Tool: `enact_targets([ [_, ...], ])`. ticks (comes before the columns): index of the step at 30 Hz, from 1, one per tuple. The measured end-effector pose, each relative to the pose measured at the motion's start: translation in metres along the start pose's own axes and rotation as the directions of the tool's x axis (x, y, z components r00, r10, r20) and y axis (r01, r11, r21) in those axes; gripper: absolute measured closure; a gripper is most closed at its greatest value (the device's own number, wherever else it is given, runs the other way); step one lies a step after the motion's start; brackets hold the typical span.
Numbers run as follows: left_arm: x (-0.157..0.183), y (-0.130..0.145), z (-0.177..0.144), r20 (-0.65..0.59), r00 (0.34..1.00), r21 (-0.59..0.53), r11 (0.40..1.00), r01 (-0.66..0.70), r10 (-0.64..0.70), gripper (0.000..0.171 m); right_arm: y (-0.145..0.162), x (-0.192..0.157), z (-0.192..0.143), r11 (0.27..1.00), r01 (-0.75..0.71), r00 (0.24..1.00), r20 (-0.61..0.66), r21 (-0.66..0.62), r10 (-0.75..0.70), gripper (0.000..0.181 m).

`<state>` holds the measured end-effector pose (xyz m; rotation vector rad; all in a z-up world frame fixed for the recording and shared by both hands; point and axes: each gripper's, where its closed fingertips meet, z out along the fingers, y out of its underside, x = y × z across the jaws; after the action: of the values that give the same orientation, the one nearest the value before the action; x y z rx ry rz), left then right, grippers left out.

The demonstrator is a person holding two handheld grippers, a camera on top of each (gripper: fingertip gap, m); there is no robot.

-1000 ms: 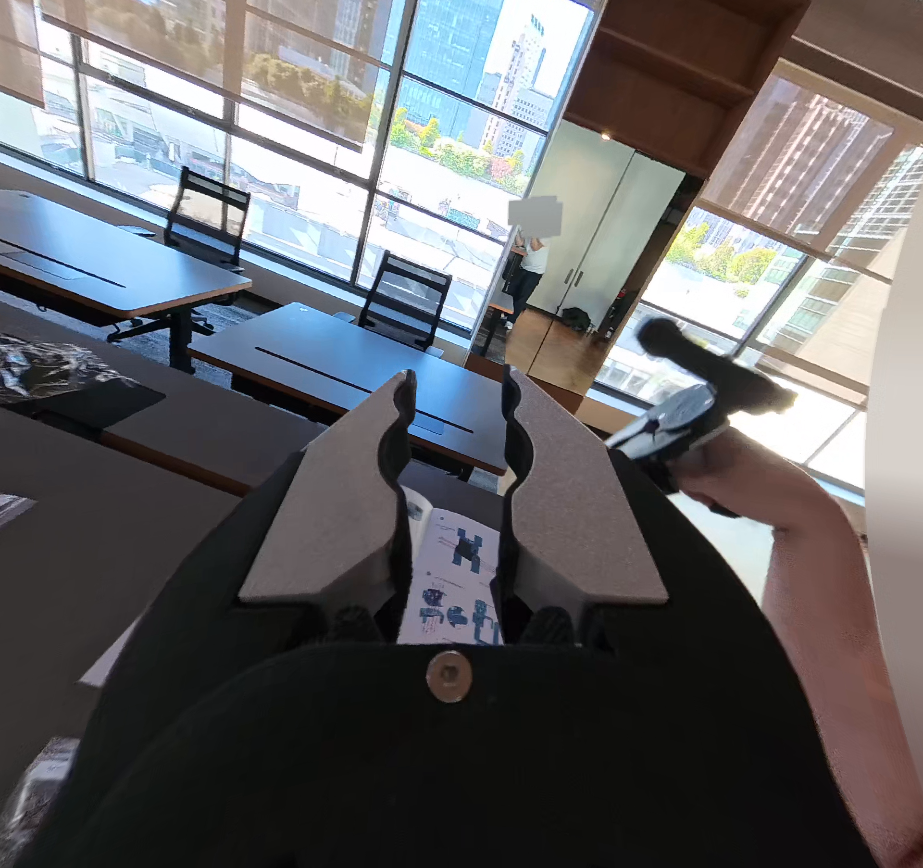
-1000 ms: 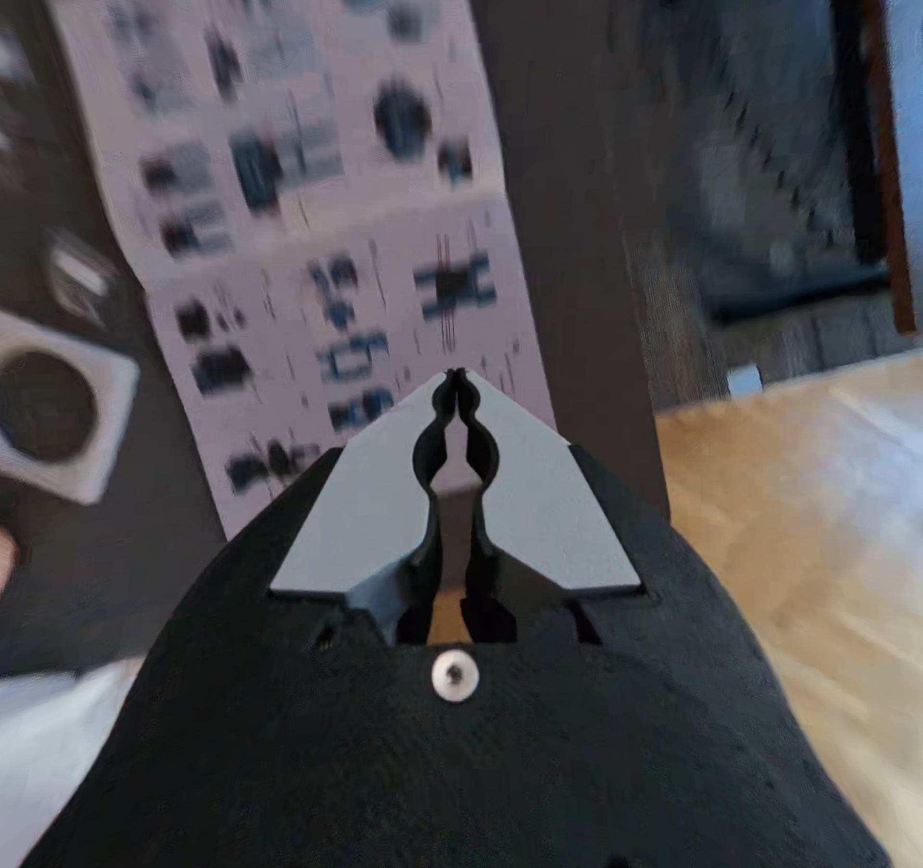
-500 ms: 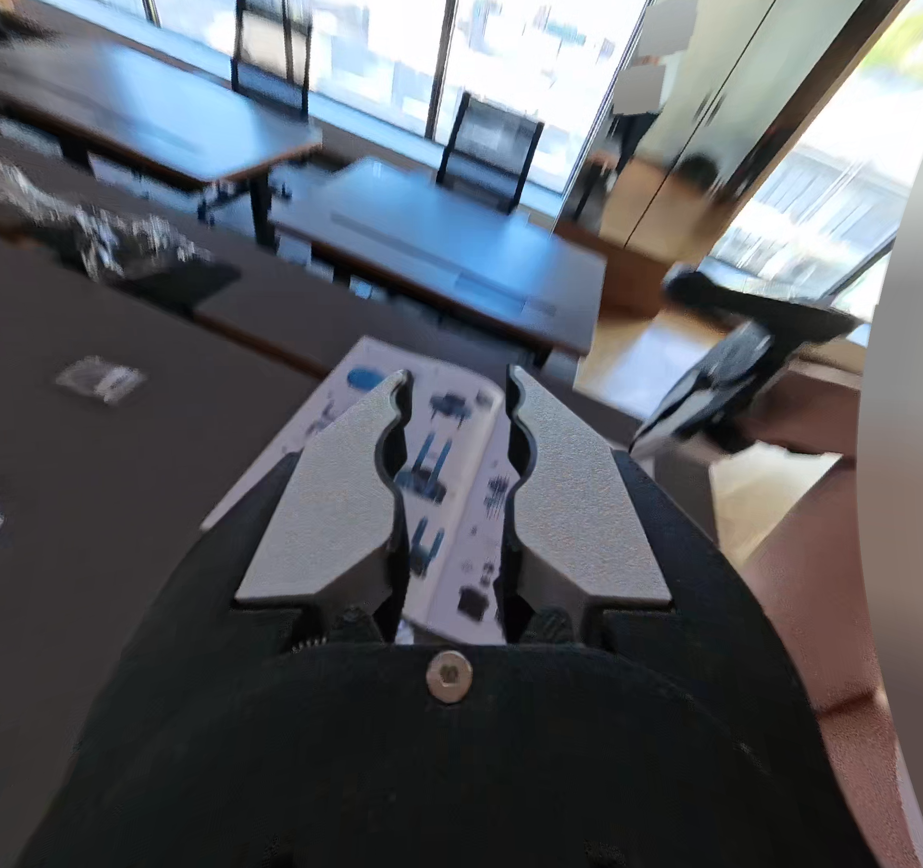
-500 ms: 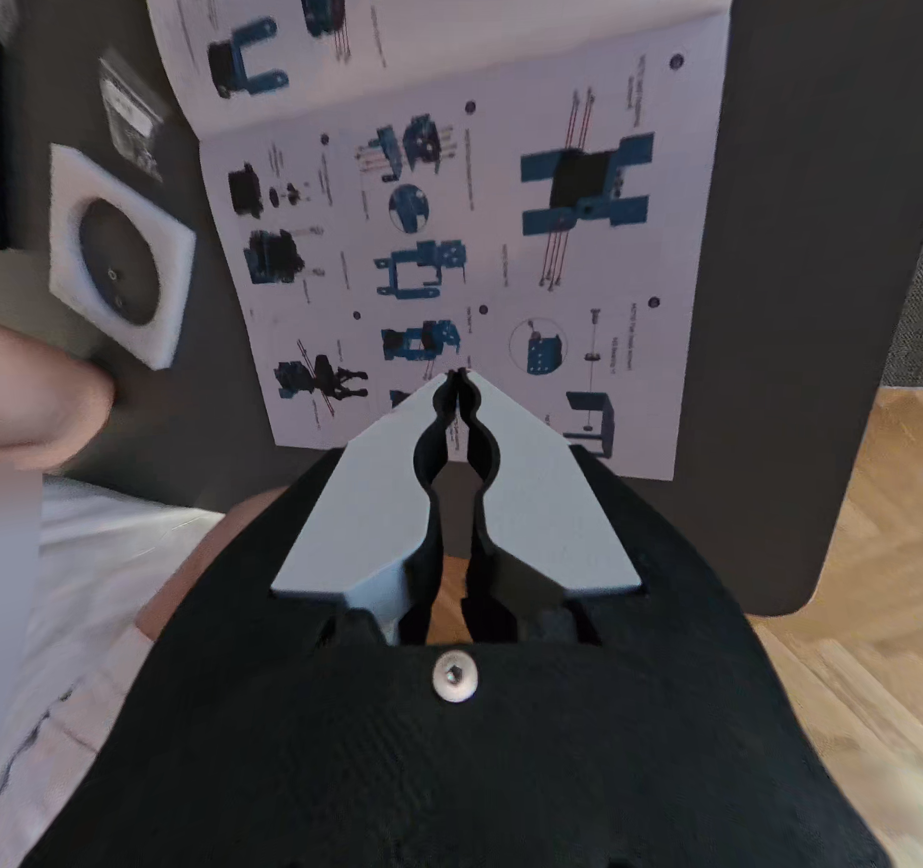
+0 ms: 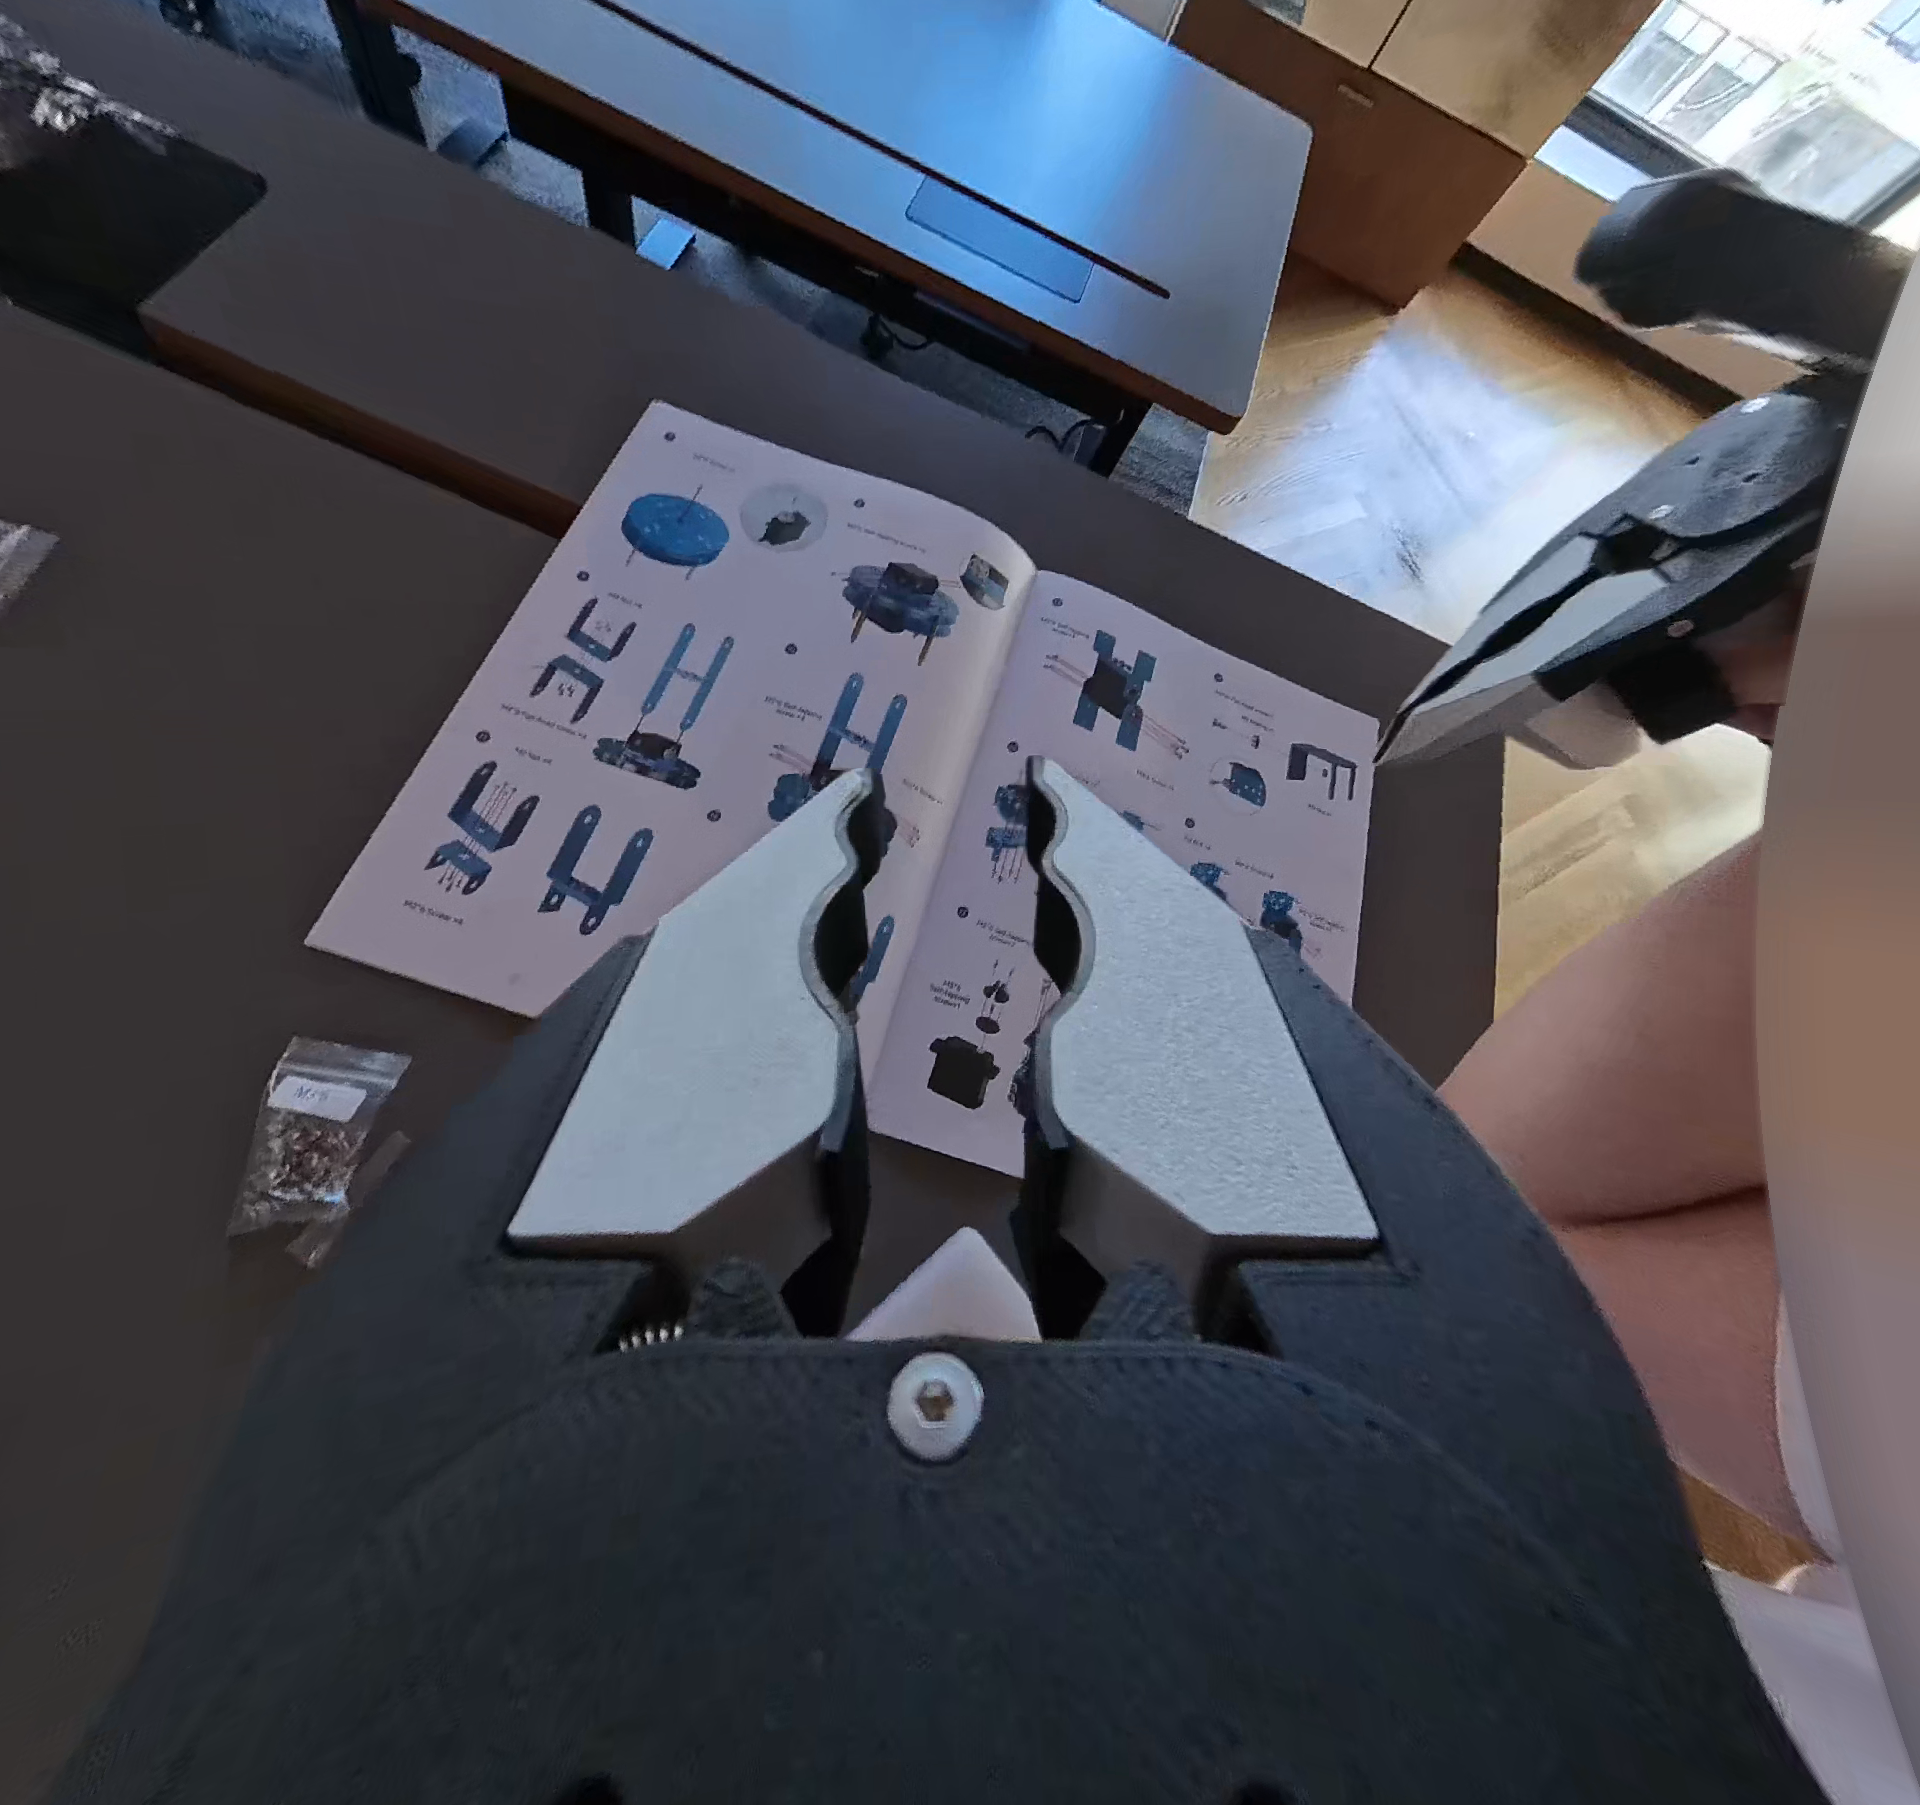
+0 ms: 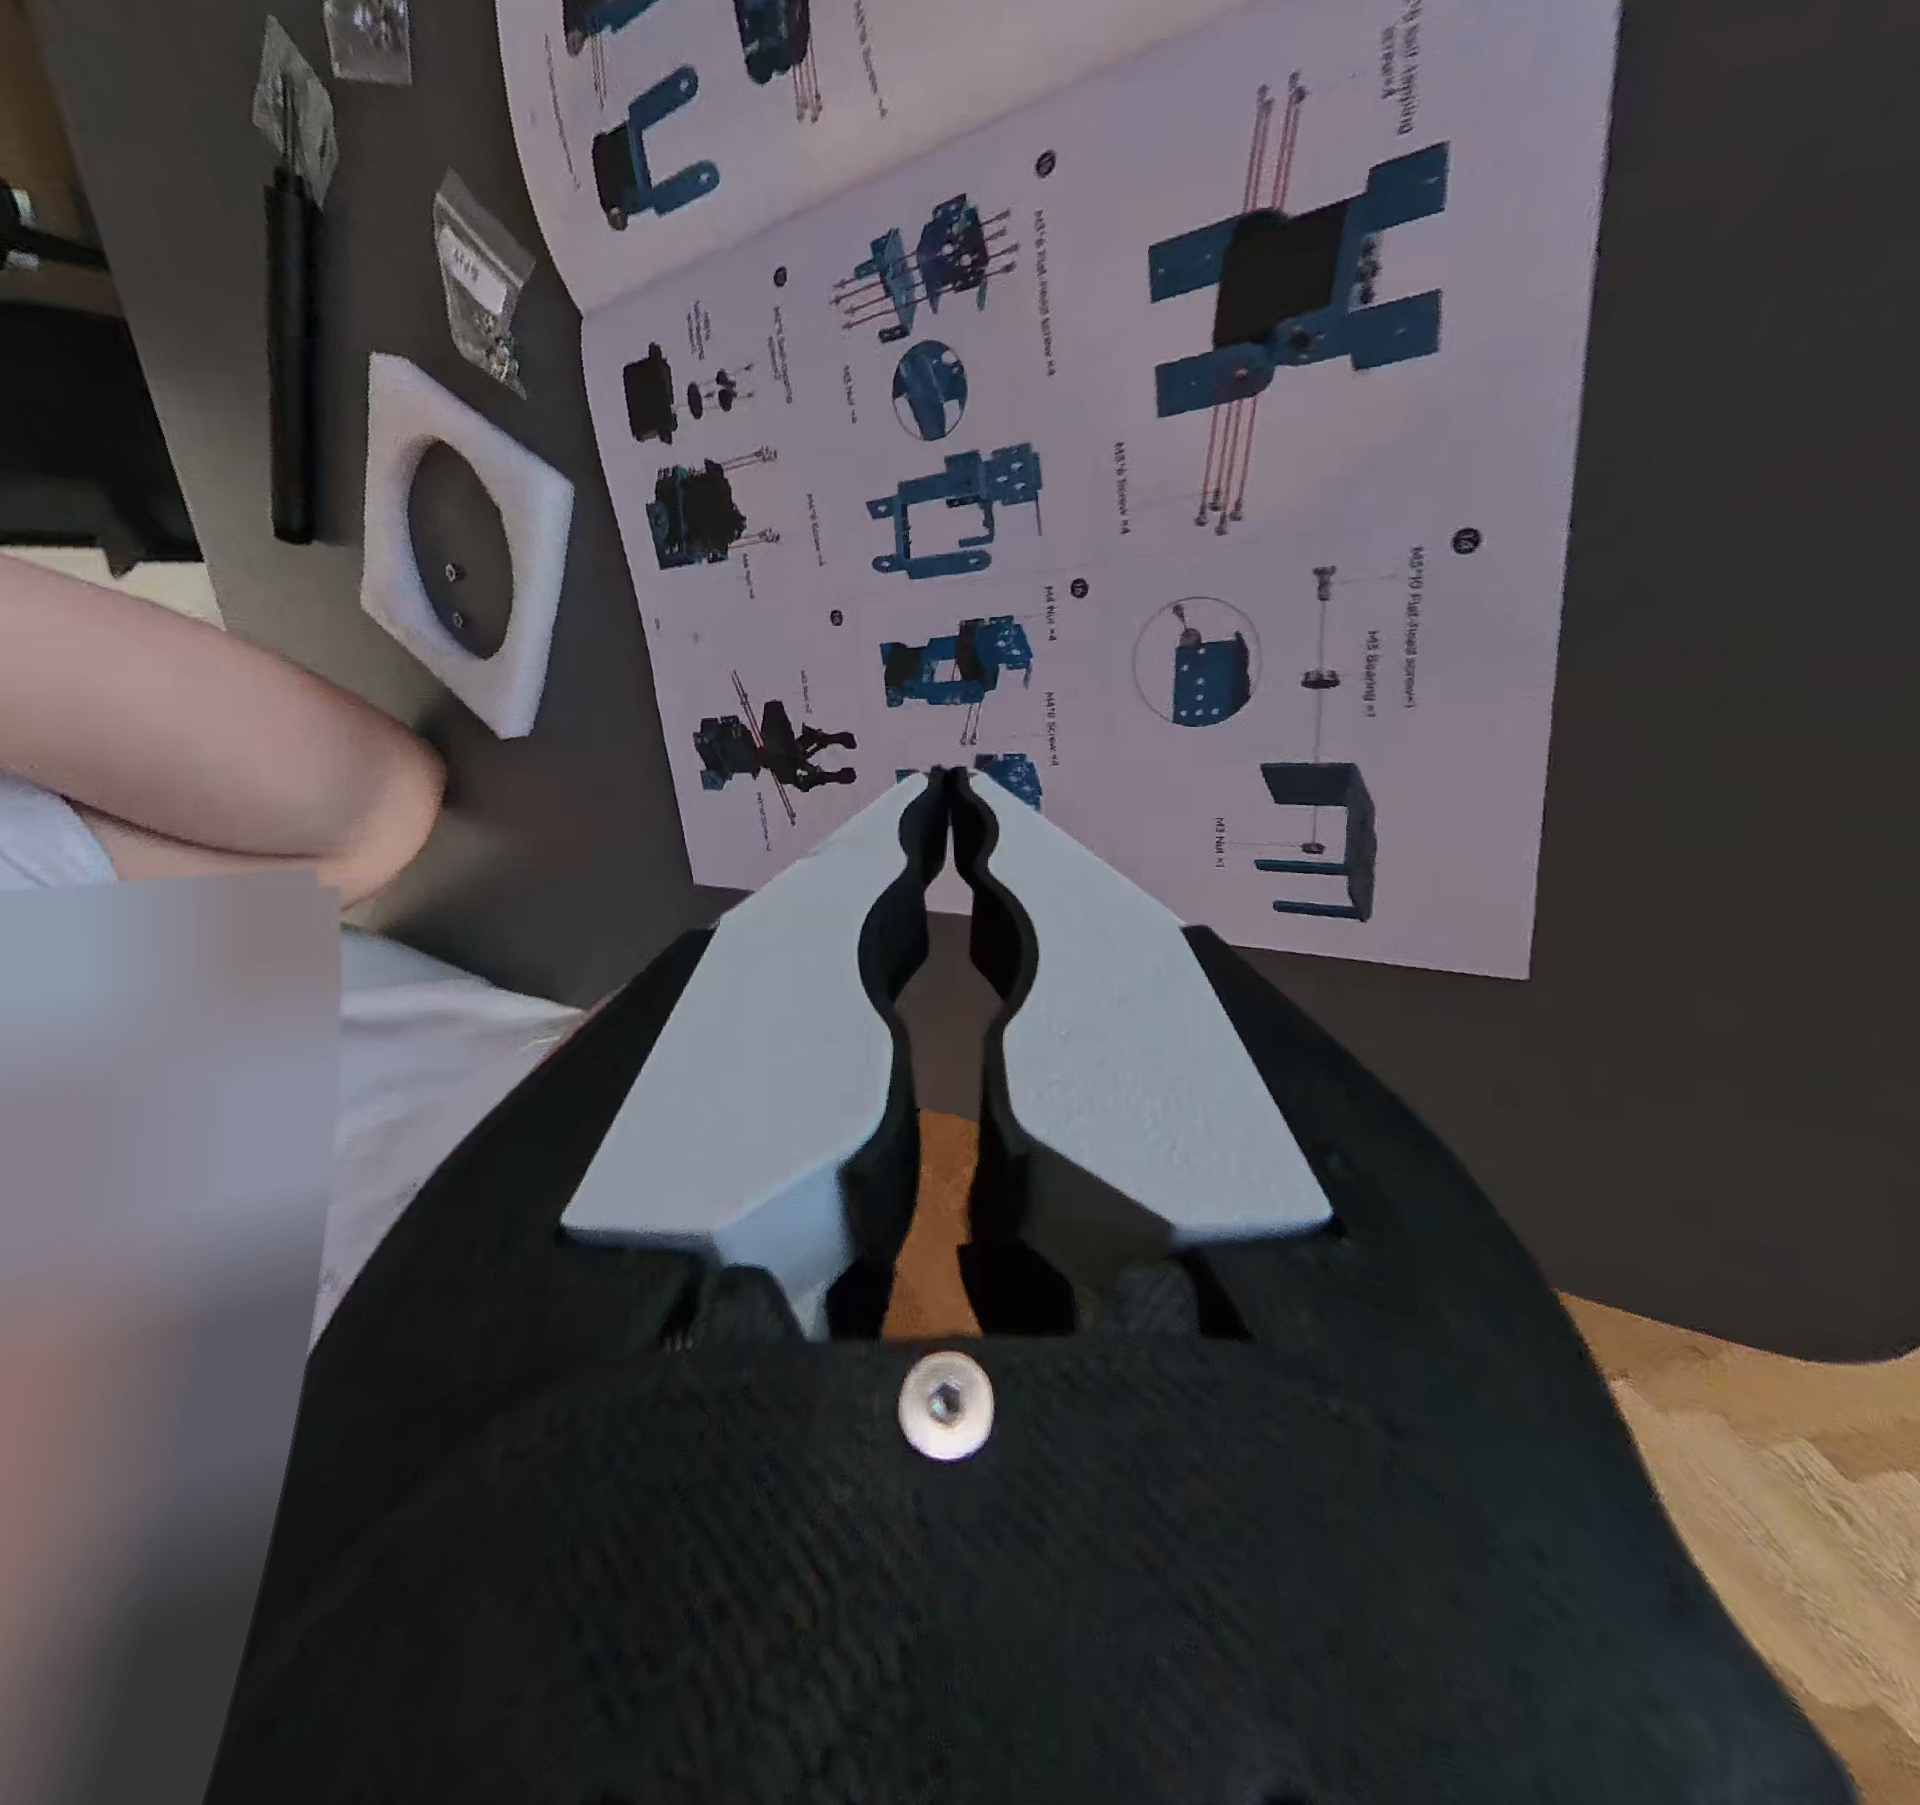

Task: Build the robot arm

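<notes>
Both cameras have tipped down off the windows and far desks, and now the open booklet [image 5: 831, 716] fills the middle of each view, sharp where it was a smear a second ago. It lies flat on the dark table [image 5: 208, 716], two pages of blue part drawings showing.

The left gripper [image 5: 951, 784] hangs over the booklet's lower centre, jaws parted with a clear gap, nothing between them. The right gripper [image 6: 940, 779] sits over the booklet's lower edge, tips pressed together, empty as well; in the left view it comes in from the right edge [image 5: 1475, 706].

Count them off in the right view's upper left: one booklet, one white foam square [image 6: 468, 540] with a round hole, one black rod [image 6: 291, 363], three small clear bags, the nearest [image 6: 480, 285] just beside the foam. A bare arm [image 6: 208, 727] rests at the left edge.
</notes>
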<state>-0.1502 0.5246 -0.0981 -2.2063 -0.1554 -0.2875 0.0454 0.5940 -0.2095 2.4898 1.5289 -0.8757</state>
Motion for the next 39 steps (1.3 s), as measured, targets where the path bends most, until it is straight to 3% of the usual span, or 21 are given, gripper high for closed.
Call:
enact_targets([
  [11,0.008,-0.012,-0.01,-0.038,0.999,0.078,0.997,-0.011,0.014,0.15,0.001,0.009,0.0,0.999,-0.044,0.999,-0.001,0.002,0.044,0.181],
  [19,0.011,-0.019,-0.015,-0.048,0.999,0.12,0.993,-0.011,0.017,0.15,-0.001,0.002,0.004,1.0,0.002,1.0,0.004,-0.028,-0.002,0.181],
  [39,0.017,-0.022,-0.017,-0.071,0.997,0.139,0.99,-0.018,0.028,0.151,-0.001,0.001,0.006,0.999,0.004,1.0,-0.011,-0.049,-0.005,0.181],
])
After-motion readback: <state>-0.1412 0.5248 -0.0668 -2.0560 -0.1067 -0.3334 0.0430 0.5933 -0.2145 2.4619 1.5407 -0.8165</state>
